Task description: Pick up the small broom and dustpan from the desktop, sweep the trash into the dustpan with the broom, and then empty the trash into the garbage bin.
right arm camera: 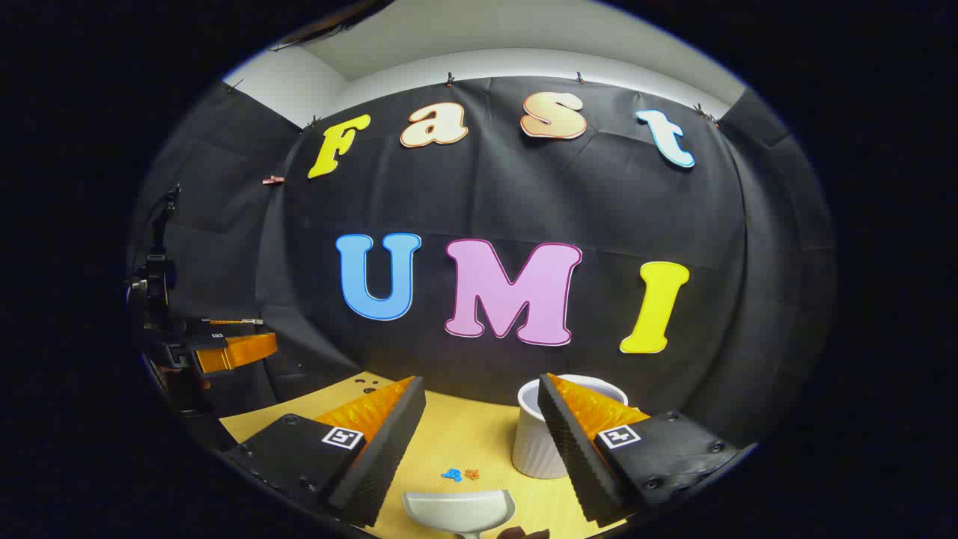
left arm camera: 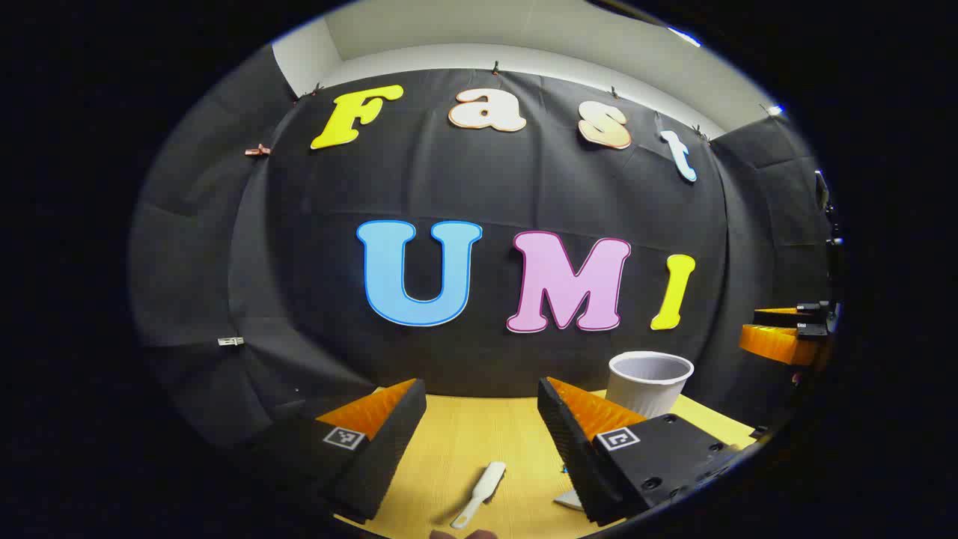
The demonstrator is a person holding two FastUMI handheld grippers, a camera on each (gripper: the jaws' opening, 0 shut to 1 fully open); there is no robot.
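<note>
A small white broom (left arm camera: 479, 494) lies flat on the yellow desktop (left arm camera: 464, 442), below and between the fingers of my left gripper (left arm camera: 481, 389), which is open and empty above it. The white dustpan (right arm camera: 459, 510) rests on the desktop under my right gripper (right arm camera: 481, 383), also open and holding nothing. An edge of the dustpan (left arm camera: 569, 500) peeks out beside the left gripper's right finger. Small blue and orange trash bits (right arm camera: 460, 474) lie just beyond the dustpan. A white ribbed garbage bin (right arm camera: 535, 445) stands upright at the back, partly behind the right finger.
The garbage bin (left arm camera: 650, 382) stands at the table's back right near the black cloth wall. The right gripper (left arm camera: 786, 333) hovers at the far right of the left gripper view; the left gripper (right arm camera: 224, 348) hovers far left. A few dark specks (right arm camera: 367, 388) lie near the table's back.
</note>
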